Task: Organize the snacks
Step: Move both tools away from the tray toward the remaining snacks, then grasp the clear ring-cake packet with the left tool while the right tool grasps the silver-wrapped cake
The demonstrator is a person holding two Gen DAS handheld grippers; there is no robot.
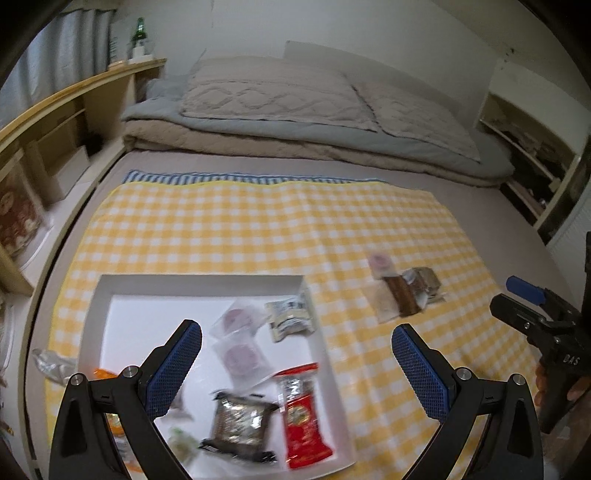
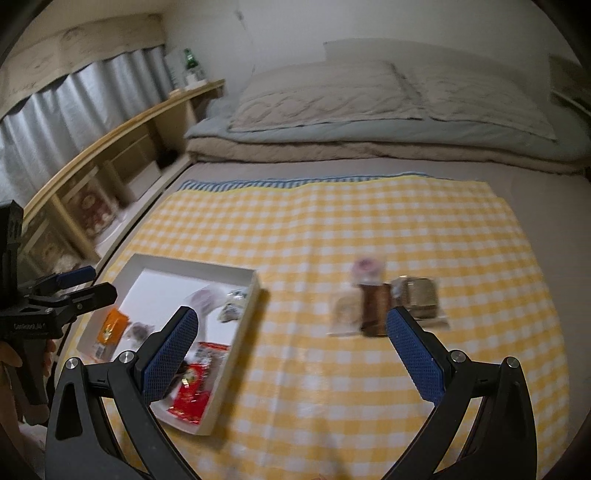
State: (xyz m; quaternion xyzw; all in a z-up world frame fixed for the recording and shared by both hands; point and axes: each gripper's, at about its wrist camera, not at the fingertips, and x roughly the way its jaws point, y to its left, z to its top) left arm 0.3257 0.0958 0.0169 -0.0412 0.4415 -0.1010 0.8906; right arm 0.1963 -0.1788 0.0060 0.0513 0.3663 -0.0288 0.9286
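Left wrist view: left gripper [image 1: 296, 341] hovering over a white tray [image 1: 199, 286], fingers [image 1: 173, 365] spread wide, nothing between them. Tray resting on a yellow checked cloth [image 1: 258, 221] spread over the bed [image 1: 491, 206], toward the cloth's near left corner. Inside the tray: a red snack packet [image 1: 304, 424] by the right wall, a dark foil packet [image 1: 236, 424] just beside it, two clear-wrapped round pink snacks [image 1: 240, 338] near the middle, a small pale sachet [image 1: 291, 319] against the right wall, an orange packet [image 1: 105, 374] partly hidden behind the left finger. Well to the right of the tray, on the cloth, a small loose pile of snacks [image 1: 402, 291]: a brown bar lying across pale wrappers, blurred. Right gripper [image 1: 524, 306] visible at the right edge, above the cloth's right edge. Folded quilts and pillows [image 1: 295, 103] along the far end of the bed; wooden shelf [image 1: 74, 96] along the left side, a green bottle [image 1: 139, 35] on top.

Right wrist view: right gripper [image 2: 291, 332] held above the cloth [image 2: 332, 229], fingers [image 2: 415, 354] released and wide apart, holding nothing. Snack pile [image 2: 384, 302] just beyond the right finger, blurred, not touched. Tray [image 2: 243, 306] at the left, red packet [image 2: 195, 384] and orange packet [image 2: 112, 326] inside it. Left gripper [image 2: 90, 284] at the left edge above the tray's left side, seen side-on.
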